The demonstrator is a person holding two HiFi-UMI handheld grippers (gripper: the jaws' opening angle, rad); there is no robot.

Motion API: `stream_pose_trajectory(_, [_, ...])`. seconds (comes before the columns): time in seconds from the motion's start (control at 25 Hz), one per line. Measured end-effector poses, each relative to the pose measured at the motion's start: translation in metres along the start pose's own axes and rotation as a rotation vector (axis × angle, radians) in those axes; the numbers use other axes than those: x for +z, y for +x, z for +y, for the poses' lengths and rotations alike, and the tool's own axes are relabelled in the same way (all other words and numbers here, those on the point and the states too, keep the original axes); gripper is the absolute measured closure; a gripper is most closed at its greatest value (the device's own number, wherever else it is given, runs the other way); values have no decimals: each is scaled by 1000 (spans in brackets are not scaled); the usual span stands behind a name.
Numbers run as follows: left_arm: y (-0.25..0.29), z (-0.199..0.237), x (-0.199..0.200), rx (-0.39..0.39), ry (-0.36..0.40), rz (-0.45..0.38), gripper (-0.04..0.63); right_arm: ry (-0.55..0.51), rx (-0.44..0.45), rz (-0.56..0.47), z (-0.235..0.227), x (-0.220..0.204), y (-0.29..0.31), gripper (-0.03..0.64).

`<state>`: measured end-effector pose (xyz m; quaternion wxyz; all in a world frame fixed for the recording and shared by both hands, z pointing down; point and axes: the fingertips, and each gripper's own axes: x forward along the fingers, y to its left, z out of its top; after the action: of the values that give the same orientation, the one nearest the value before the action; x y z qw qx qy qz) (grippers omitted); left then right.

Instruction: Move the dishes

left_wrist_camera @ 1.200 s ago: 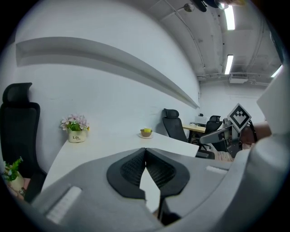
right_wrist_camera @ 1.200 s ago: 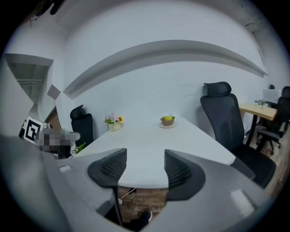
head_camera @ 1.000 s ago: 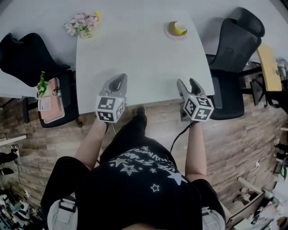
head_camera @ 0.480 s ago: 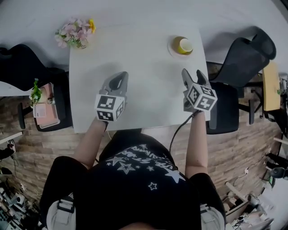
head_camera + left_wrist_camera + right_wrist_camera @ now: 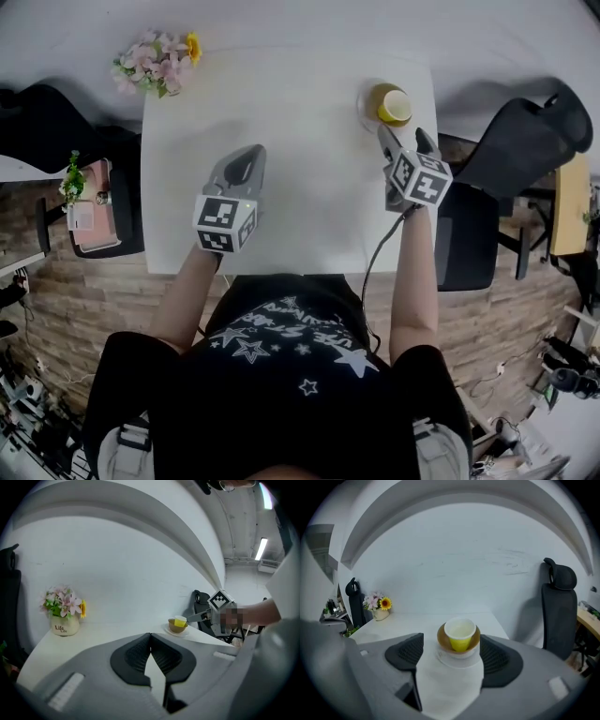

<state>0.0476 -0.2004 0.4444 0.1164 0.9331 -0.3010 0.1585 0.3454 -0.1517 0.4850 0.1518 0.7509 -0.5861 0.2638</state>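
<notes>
A yellow cup (image 5: 394, 106) stands in a brown bowl (image 5: 377, 97) on a white saucer (image 5: 364, 111) at the far right corner of the white table (image 5: 300, 206). My right gripper (image 5: 404, 141) is just short of this stack and open. Its jaws have just been opening. In the right gripper view the cup (image 5: 461, 633) and saucer (image 5: 457, 659) sit ahead between the pads (image 5: 406, 654), which touch nothing. My left gripper (image 5: 241, 161) hovers over the table's middle, shut and empty. From the left gripper view the stack (image 5: 178, 625) and the right gripper (image 5: 198, 617) lie to the right.
A pot of pink flowers (image 5: 156, 62) stands at the table's far left corner. A black chair (image 5: 530, 141) is right of the table and another (image 5: 52, 117) is left of it. A white wall rises behind the table.
Both grippers have moved forward over the table. The right one has come up to the dish stack and its jaws stand wider. The left one stayed shut.
</notes>
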Motion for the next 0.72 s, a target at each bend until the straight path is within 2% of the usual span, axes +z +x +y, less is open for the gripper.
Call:
stream_pose_trajectory(0.16, [0,-2,5,69,8,-1,586,-32,30,12,-11,11,26,247])
stream_pose_trajectory(0.36, [0,-11,9,150,12,0,586,-90,93,93,-17,8,56,247])
stream_pose_trajectory(0.72, [-7,-29,0,243,-19,24,586,-246,154,109,-13,16,76,248])
